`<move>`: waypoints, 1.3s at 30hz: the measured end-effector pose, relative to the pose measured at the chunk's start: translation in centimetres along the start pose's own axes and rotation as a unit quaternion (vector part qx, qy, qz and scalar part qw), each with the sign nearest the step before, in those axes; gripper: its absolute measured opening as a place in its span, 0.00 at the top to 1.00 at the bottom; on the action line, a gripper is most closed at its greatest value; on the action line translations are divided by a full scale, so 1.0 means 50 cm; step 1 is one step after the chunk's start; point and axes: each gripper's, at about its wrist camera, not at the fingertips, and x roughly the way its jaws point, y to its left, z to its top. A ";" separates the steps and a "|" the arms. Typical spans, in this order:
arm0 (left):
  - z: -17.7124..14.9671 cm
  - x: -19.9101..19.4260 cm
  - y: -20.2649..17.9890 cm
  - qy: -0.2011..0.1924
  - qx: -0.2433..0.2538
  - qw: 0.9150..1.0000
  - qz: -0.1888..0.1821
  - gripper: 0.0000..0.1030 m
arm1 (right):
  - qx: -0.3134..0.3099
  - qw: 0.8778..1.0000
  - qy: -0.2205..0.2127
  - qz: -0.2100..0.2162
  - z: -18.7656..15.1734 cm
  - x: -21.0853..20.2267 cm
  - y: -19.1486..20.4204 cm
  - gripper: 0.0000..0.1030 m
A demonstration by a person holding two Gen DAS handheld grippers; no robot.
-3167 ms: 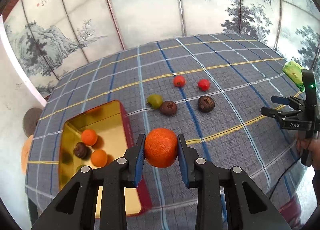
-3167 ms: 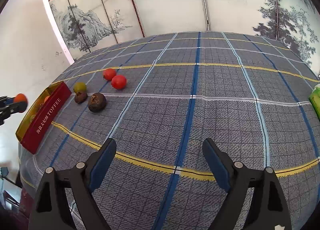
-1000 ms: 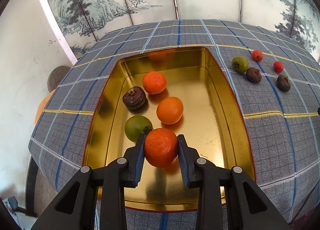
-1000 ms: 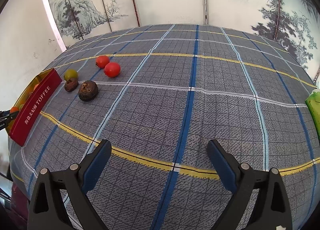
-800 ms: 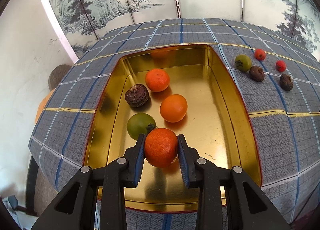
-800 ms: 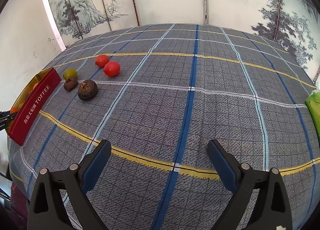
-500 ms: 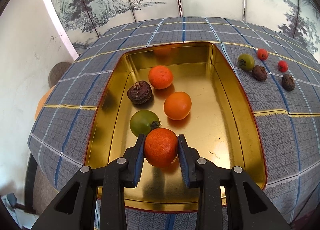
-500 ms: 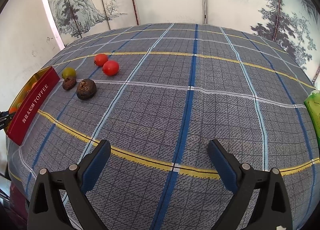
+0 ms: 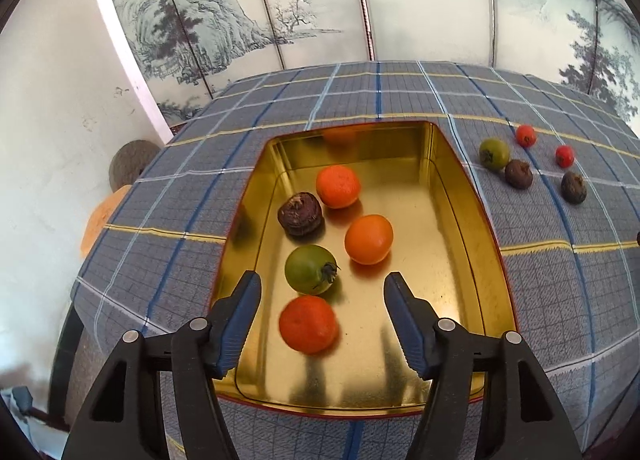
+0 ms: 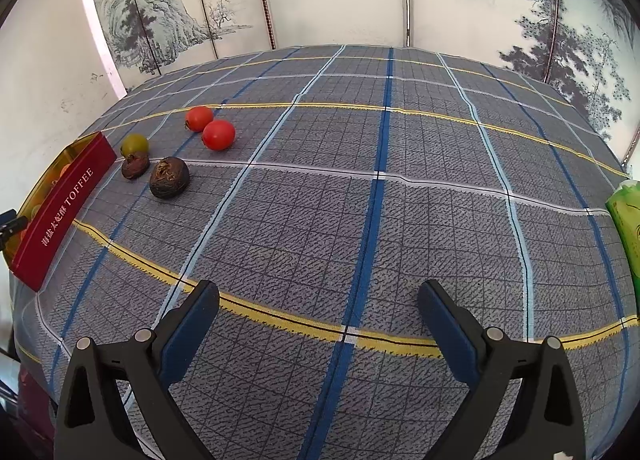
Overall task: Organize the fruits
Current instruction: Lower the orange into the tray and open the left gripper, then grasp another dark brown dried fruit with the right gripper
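Observation:
My left gripper [image 9: 322,292] is open above the near end of the gold tin [image 9: 456,272]. An orange [image 9: 308,324] lies free in the tin between its fingers, blurred. The tin also holds a green fruit [image 9: 310,269], two more oranges [image 9: 368,239] [image 9: 338,186] and a dark brown fruit [image 9: 300,214]. On the cloth to the right lie a green fruit [image 9: 494,153], two red fruits [image 9: 525,135] [image 9: 564,156] and two dark fruits [image 9: 518,174] [image 9: 573,188]. My right gripper [image 10: 318,314] is open and empty over bare cloth; the loose fruits [image 10: 218,134] and the tin's red side [image 10: 64,208] lie far left.
A plaid cloth covers the table [image 10: 400,188]. A green packet [image 10: 628,220] lies at the right edge. A painted folding screen [image 9: 360,0] stands behind. The table's near-left edge drops off beside the tin [image 9: 92,300].
My left gripper has opened and let go of the orange, which now lies in the tin. The right gripper has hardly moved.

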 end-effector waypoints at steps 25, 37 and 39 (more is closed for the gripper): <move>0.011 -0.055 -0.022 -0.012 0.015 1.000 -0.002 0.30 | -0.127 0.986 0.019 0.108 0.147 0.121 0.210 0.42; 0.000 -0.073 0.030 -0.020 -0.013 1.000 0.009 0.30 | -0.158 0.966 -0.021 0.202 0.170 0.006 0.352 0.64; -0.004 -0.080 0.037 -0.025 -0.013 0.999 0.015 0.30 | -0.173 0.957 -0.021 0.233 0.182 -0.008 0.403 0.64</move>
